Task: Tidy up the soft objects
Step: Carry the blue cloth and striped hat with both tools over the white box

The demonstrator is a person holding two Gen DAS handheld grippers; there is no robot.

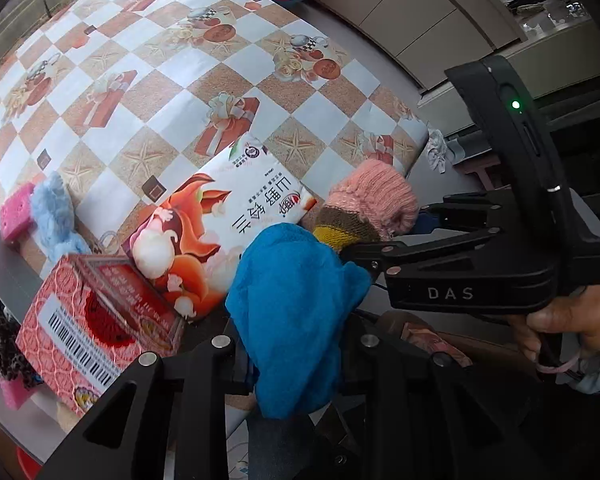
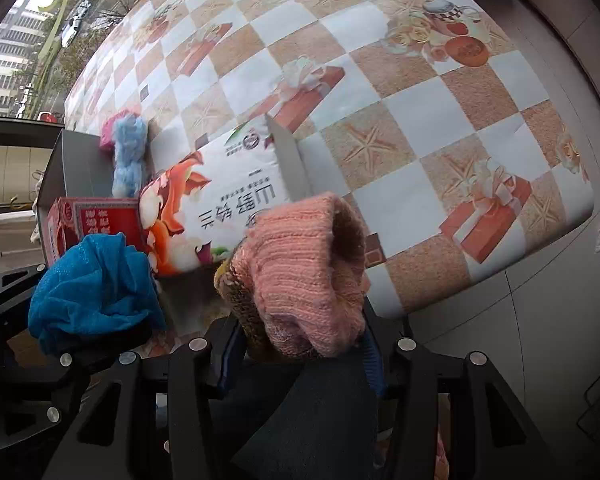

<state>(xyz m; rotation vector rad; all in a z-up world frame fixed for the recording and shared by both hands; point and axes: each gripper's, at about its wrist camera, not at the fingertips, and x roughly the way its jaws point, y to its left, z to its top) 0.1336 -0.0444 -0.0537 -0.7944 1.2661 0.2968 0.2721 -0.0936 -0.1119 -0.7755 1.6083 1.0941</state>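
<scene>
Grippers both laden, left gripper [image 1: 300,364] clamped on crumpled bright-blue mesh cloth [image 1: 296,316], right gripper [image 2: 300,344] pinching pink ribbed knit hat [image 2: 300,272], just beside each other above checkered tablecloth [image 2: 440,120].

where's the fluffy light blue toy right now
The fluffy light blue toy lies at the table's left edge in both wrist views, touching a pink sponge, just beyond the red box.
</scene>
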